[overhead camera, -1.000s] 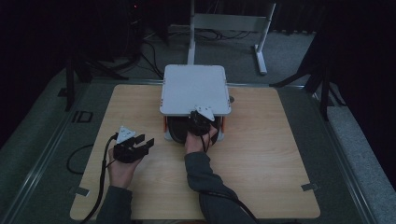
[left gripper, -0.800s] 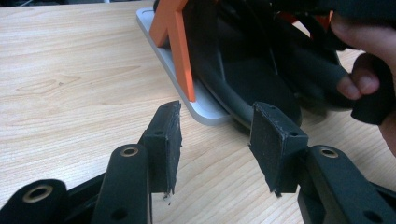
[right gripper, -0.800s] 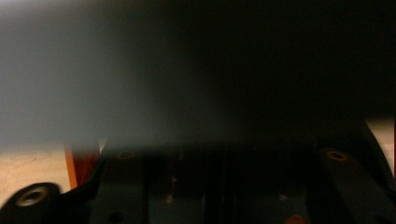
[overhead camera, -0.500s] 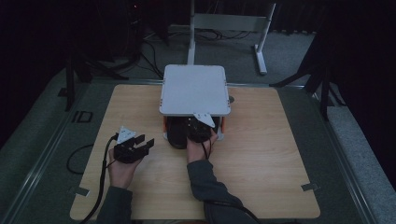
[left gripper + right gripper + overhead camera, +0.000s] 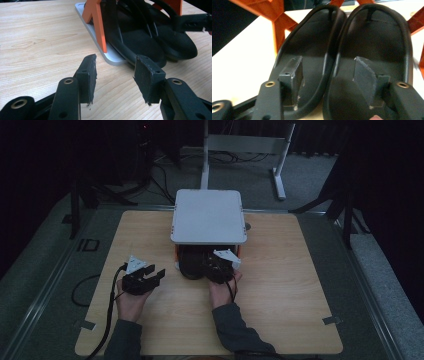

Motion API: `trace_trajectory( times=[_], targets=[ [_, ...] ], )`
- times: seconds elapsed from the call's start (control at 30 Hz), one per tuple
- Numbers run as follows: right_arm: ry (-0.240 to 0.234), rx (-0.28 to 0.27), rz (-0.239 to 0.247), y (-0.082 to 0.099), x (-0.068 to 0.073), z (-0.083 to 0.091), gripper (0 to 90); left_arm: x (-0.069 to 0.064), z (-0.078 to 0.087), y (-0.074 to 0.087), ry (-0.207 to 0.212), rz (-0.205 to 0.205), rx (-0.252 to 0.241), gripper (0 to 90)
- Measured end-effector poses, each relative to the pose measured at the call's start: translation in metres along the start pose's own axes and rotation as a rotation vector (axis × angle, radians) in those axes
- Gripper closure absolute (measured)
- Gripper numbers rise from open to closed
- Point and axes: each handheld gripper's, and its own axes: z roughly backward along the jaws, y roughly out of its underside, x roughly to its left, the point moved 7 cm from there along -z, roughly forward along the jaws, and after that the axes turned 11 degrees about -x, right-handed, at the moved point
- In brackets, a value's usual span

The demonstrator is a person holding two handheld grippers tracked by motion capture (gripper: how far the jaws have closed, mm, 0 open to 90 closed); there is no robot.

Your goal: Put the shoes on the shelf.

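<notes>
The right claw (image 5: 216,268) has drawn back toward the person over the last second: earlier it sat close under the front edge of the white shelf (image 5: 209,216), and now it lies a little farther out over the counter (image 5: 280,285), with the heels of the black sandals (image 5: 192,265) showing just in front of the shelf's lower level. In the right gripper view the claw stands open, one pad over each sandal, straddling the raised edges where the two soles (image 5: 337,57) meet; nothing is pinched between them yet, or so it seems. The pair rests side by side on the grey base plate (image 5: 110,53), between orange legs (image 5: 96,22), heels jutting past the plate's front.

The left claw (image 5: 145,279) has not moved. It is wide open and empty, low over the wood, well to the left of the shelf, aimed toward the sandals.

The pullback suggests the sandals are either being slid out from the lower level or have just been pushed in and released; the pictures do not settle which.
</notes>
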Motion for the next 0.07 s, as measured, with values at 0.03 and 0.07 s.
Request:
trace_trajectory(
  times=[0.03, 0.07],
  targets=[
    [-0.018, 0.015, 0.011, 0.0007, 0.0007, 0.0017, 41.4, 0.0003, 0.0001, -0.0002, -0.001, 0.001, -0.001, 52.3],
    [-0.04, 0.034, 0.019, 0.002, 0.0019, 0.0042, 41.4, 0.0006, 0.0003, -0.0002, -0.001, 0.002, -0.002, 52.3]
  ],
)
